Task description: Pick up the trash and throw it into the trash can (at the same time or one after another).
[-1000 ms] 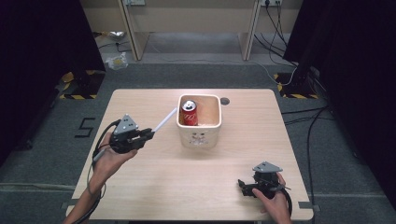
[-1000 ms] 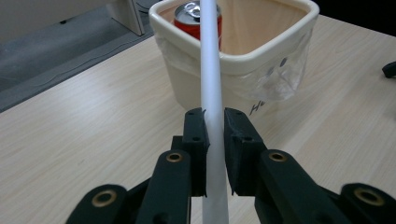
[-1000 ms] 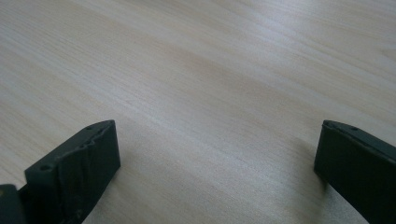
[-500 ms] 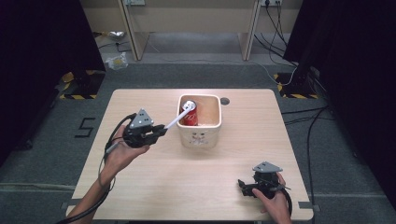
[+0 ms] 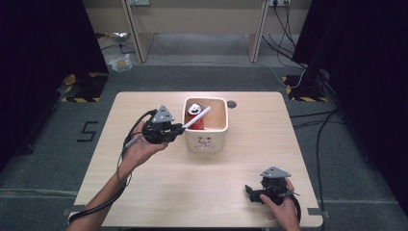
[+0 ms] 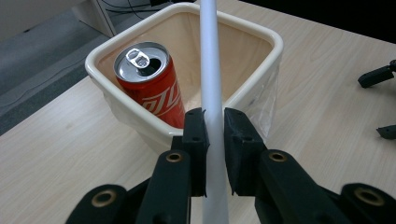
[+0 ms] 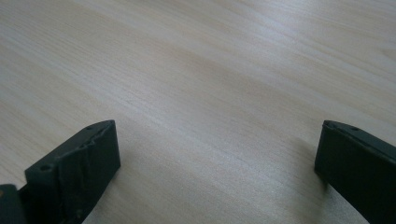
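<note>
A white straw-like stick (image 5: 197, 117) (image 6: 211, 93) is pinched between the jaws of my left gripper (image 5: 180, 129) (image 6: 214, 135), which hovers just left of a cream square bin (image 5: 206, 139) (image 6: 261, 56). The stick's far end reaches over the bin's rim, above a red drink can (image 5: 194, 117) (image 6: 149, 88) standing upright inside with its top opened. My right gripper (image 5: 250, 191) (image 7: 215, 158) rests low over the bare wood near the table's front right, jaws spread wide with nothing between them.
The wooden table (image 5: 144, 187) has a small round hole (image 5: 232, 103) behind the bin. The other gripper's black jaw tips (image 6: 378, 77) lie far off on the wood. Beyond the table are grey floor, desk legs and cables.
My left gripper carried the white stick rightward toward the bin, so its tip now reaches over the can. The right gripper stayed put.
</note>
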